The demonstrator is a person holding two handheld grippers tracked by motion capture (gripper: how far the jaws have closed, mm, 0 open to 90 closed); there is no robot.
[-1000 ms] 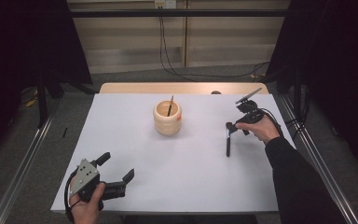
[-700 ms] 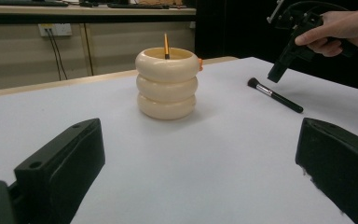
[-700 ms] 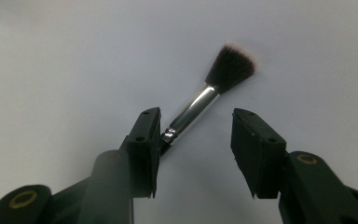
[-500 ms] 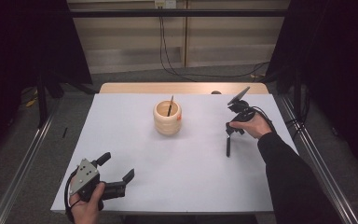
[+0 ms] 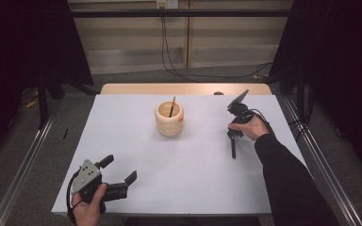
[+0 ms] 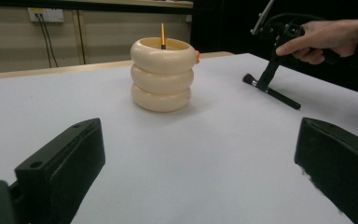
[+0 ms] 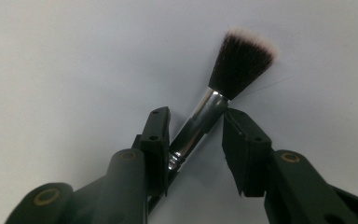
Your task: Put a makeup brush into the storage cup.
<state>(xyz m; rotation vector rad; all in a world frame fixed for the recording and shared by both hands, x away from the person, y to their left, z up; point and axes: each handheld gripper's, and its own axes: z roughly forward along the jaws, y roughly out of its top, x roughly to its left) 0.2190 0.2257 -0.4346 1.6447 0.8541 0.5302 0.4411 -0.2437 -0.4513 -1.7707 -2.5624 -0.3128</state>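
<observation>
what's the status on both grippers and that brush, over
Left gripper open, low at the near table edge, holding nothing. Right gripper straddling the brush at its metal neck, grip unclear. Brush lying on the table. Cup stands apart, nothing in the way.

Sitting near the middle of the table (image 5: 179,183), toward its far side: a ringed pot (image 5: 169,118), with a thin stick (image 5: 171,107) standing in it. Lying right of the pot, well apart: a brush (image 5: 233,147). Resting at the near left corner: the left gripper (image 5: 120,175).
</observation>
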